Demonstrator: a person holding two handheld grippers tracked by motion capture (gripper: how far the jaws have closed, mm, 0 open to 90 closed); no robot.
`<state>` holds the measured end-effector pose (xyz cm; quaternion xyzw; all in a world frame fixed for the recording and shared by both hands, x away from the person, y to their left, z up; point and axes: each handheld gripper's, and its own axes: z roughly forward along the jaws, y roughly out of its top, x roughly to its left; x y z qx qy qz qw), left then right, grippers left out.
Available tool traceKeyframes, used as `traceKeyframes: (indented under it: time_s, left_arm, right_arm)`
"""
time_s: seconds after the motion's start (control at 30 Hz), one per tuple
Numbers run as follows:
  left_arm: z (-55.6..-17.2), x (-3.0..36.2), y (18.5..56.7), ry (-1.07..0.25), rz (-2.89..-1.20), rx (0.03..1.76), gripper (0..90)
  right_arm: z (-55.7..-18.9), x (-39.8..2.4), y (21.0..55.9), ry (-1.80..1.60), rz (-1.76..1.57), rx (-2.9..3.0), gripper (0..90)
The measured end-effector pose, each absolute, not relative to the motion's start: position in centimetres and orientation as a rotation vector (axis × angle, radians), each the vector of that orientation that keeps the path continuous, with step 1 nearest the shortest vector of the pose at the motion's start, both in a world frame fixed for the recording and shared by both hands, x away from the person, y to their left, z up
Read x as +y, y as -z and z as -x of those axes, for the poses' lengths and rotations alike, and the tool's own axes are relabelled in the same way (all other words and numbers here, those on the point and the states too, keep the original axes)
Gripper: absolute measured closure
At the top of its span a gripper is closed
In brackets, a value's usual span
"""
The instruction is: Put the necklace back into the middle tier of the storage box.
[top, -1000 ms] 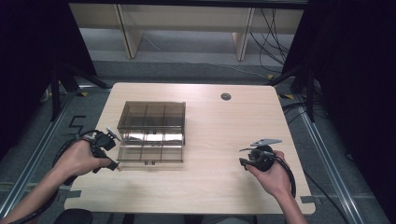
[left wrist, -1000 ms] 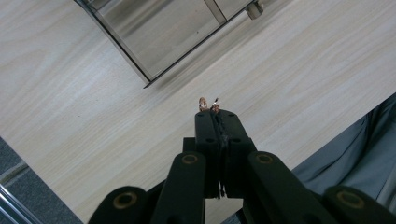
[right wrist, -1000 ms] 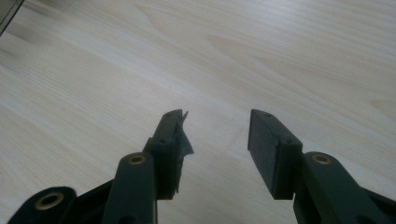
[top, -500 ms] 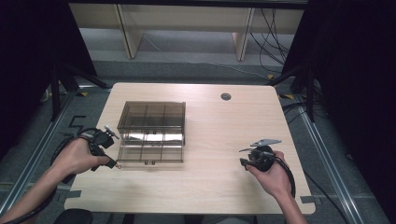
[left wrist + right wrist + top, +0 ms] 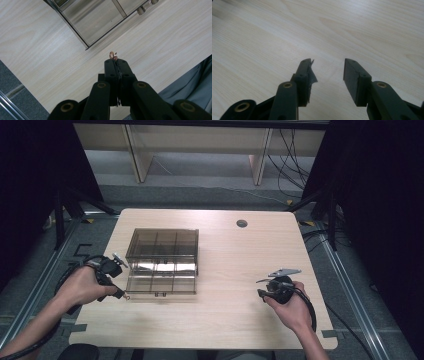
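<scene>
A smoky see-through compartment box (image 5: 162,260) stands on the left half of the wooden table (image 5: 235,250). Just left of its near corner, my left gripper (image 5: 122,295) has its jaws pressed together on a tiny copper-coloured piece (image 5: 127,296). In the left gripper view that piece (image 5: 113,54) pokes out past the tip of the left gripper (image 5: 116,61), and the corner of the box (image 5: 87,45) lies close ahead. My right gripper (image 5: 260,292) rests at the near right of the table, held in a hand. In the right gripper view it (image 5: 327,65) stands open over bare wood with nothing between its jaws.
A round cable hole (image 5: 242,223) sits near the table's far edge. Black frame legs (image 5: 65,205) and cables (image 5: 295,150) stand beyond the table's sides. A grey trouser leg (image 5: 192,80) shows past the near table edge.
</scene>
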<state>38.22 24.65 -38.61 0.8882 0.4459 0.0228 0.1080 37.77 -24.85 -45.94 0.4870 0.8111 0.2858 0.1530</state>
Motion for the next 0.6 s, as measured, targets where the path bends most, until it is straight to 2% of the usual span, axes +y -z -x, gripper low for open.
traceKeyframes:
  time_s: [0.6]
  left_arm:
    - [-39.3,23.8,37.2,-0.065,-2.617,1.290,87.6]
  right_arm:
    - [-37.7,-24.9,45.9,-0.783,-1.419,2.330,59.0]
